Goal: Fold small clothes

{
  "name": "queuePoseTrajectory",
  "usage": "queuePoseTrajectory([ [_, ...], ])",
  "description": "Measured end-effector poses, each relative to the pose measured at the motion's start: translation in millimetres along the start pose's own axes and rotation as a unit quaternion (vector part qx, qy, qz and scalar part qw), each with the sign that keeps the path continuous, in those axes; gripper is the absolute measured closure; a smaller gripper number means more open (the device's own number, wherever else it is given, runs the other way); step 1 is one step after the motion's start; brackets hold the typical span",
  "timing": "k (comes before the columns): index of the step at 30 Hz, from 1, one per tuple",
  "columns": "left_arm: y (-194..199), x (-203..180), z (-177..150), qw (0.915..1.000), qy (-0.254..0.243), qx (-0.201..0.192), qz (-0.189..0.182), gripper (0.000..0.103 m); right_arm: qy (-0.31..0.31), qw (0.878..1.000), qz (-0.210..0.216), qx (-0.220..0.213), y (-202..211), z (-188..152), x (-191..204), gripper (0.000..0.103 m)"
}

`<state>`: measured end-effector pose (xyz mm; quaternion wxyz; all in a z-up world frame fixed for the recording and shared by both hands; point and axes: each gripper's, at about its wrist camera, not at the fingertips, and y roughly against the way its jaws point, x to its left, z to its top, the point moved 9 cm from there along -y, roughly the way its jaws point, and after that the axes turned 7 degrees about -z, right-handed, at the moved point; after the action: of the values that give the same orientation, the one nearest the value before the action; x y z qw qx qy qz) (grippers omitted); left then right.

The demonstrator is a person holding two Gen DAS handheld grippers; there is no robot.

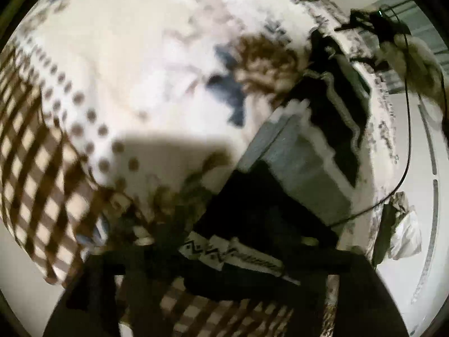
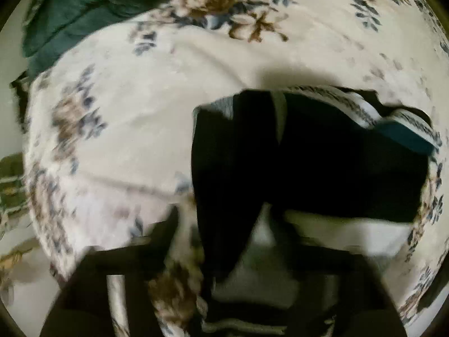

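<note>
A small black garment with a grey panel and a white patterned band [image 1: 280,196] hangs over the floral bedspread [image 1: 126,56]. In the left wrist view my left gripper [image 1: 224,261] sits at the bottom, its jaws dark and blurred, with the patterned band [image 1: 233,252] between them. In the right wrist view the same black garment [image 2: 308,163] fills the lower centre, with its striped waistband [image 2: 362,106] at the top right. My right gripper [image 2: 244,255] appears closed on the garment's lower edge. Both views are motion-blurred.
A dark green cloth [image 2: 75,11] lies at the bed's far left corner. A brown checked border [image 1: 33,168] runs along the bedspread edge. The other hand-held gripper with a cable [image 1: 393,39] shows at the upper right of the left wrist view. White floor [image 1: 421,196] lies beyond the bed.
</note>
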<state>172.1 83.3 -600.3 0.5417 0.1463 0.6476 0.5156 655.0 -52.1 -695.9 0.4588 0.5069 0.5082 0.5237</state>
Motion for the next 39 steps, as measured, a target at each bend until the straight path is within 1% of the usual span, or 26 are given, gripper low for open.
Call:
queuePoseTrajectory([
  [1,5.6,-4.8,2.7,1.0000,-0.005,-0.002,-0.003,0.035,0.010,1.000,-0.001,-0.013,11.4,-10.1,-4.8,0.020],
  [4,13.3,-13.1,8.5,0.9999,-0.014,-0.001,0.000,0.034,0.038,0.999,-0.004,-0.038,38.7,-47.1,-17.7,0.008],
  [8,10.0,-23.5,8.1,0.9998,-0.017,0.003,-0.003,0.034,0.031,0.999,0.016,-0.032,53.7,-127.7,-52.1,0.007],
  [10,1.4,-27.9,5.7,0.9997,-0.021,0.010,-0.002,0.034,0.012,1.000,0.022,-0.017,46.8,-176.6,-71.4,0.007],
  [12,-7.7,-27.7,3.4,0.9994,-0.028,0.018,0.008,0.034,-0.016,0.999,0.031,0.015,26.5,-239.4,-88.5,0.007],
  [13,-14.2,-26.7,2.8,0.9992,-0.029,0.023,0.012,0.034,-0.031,0.998,0.042,0.034,14.9,-266.2,-93.5,0.007],
  [14,-21.3,-24.1,2.2,0.9989,-0.030,0.030,0.018,0.034,-0.053,0.995,0.060,0.067,-4.7,-306.7,-98.9,0.007],
  [16,-32.9,-19.5,0.5,0.9981,-0.035,0.045,0.022,0.036,-0.081,0.987,0.086,0.110,-32.0,-358.2,-99.9,0.007],
  [17,-38.0,-16.6,-0.2,0.9977,-0.040,0.049,0.027,0.043,-0.098,0.982,0.098,0.130,-49.5,-391.3,-99.9,0.008],
  [18,-40.3,-15.8,-1.0,0.9973,-0.046,0.051,0.027,0.080,-0.107,0.979,0.105,0.139,-59.2,-409.5,-98.5,0.010],
  [19,-43.5,-13.1,-3.6,0.9961,-0.055,0.059,0.035,0.099,-0.117,0.975,0.120,0.147,-69.4,-426.4,-94.6,0.013],
  [20,-44.6,-12.1,-5.2,0.9953,-0.063,0.063,0.038,0.098,-0.129,0.969,0.141,0.154,-79.7,-443.6,-88.7,0.022],
  [22,-36.9,-15.1,-5.4,0.9950,-0.078,0.054,0.032,0.098,-0.135,0.964,0.170,0.153,-89.6,-458.5,-78.7,0.040],
  [23,-32.9,-16.7,-5.9,0.9945,-0.085,0.051,0.032,0.098,-0.125,0.966,0.176,0.145,-94.7,-464.9,-73.4,0.048],
  [24,-27.8,-18.1,-6.7,0.9942,-0.092,0.047,0.031,0.098,-0.120,0.967,0.176,0.137,-96.2,-468.0,-71.3,0.073],
  [25,-22.9,-17.9,-8.4,0.9937,-0.097,0.046,0.031,0.098,-0.118,0.968,0.177,0.129,-96.3,-470.7,-70.0,0.092],
  [26,-22.9,-15.7,-11.3,0.9934,-0.099,0.052,0.027,0.098,-0.120,0.969,0.180,0.122,-94.2,-473.0,-69.8,0.092],
  [28,-27.0,-8.8,-16.7,0.9922,-0.099,0.069,0.031,0.097,-0.112,0.975,0.159,0.106,-89.3,-481.5,-72.5,0.093],
  [30,-29.2,-11.8,-16.4,0.9904,-0.101,0.090,0.032,0.093,-0.113,0.977,0.143,0.111,-91.4,-490.8,-73.4,0.093],
  [31,-25.9,-16.3,-11.8,0.9888,-0.106,0.097,0.041,0.091,-0.115,0.977,0.140,0.115,-92.2,-492.4,-73.8,0.091],
  [32,-21.1,-22.6,-5.5,0.9876,-0.114,0.098,0.046,0.085,-0.112,0.977,0.135,0.121,-90.7,-491.0,-72.2,0.087],
  [33,-15.3,-32.8,3.6,0.9877,-0.120,0.095,0.034,0.073,-0.111,0.976,0.138,0.127,-88.1,-488.5,-70.9,0.078],
  [34,-11.7,-42.2,11.4,0.9881,-0.122,0.090,0.022,0.065,-0.111,0.975,0.139,0.133,-84.1,-483.4,-68.9,0.056],
  [35,-7.5,-52.9,22.7,0.9885,-0.126,0.083,0.006,0.050,-0.118,0.975,0.139,0.125,-73.8,-472.5,-70.7,0.047],
  [36,-4.0,-64.0,37.1,0.9885,-0.132,0.074,-0.009,0.041,-0.125,0.976,0.140,0.111,-61.6,-458.8,-76.2,0.039],
  [39,-11.6,-98.0,92.9,0.9874,-0.141,0.052,-0.051,0.039,-0.158,0.974,0.144,0.073,-32.6,-415.1,-92.3,0.039],
])
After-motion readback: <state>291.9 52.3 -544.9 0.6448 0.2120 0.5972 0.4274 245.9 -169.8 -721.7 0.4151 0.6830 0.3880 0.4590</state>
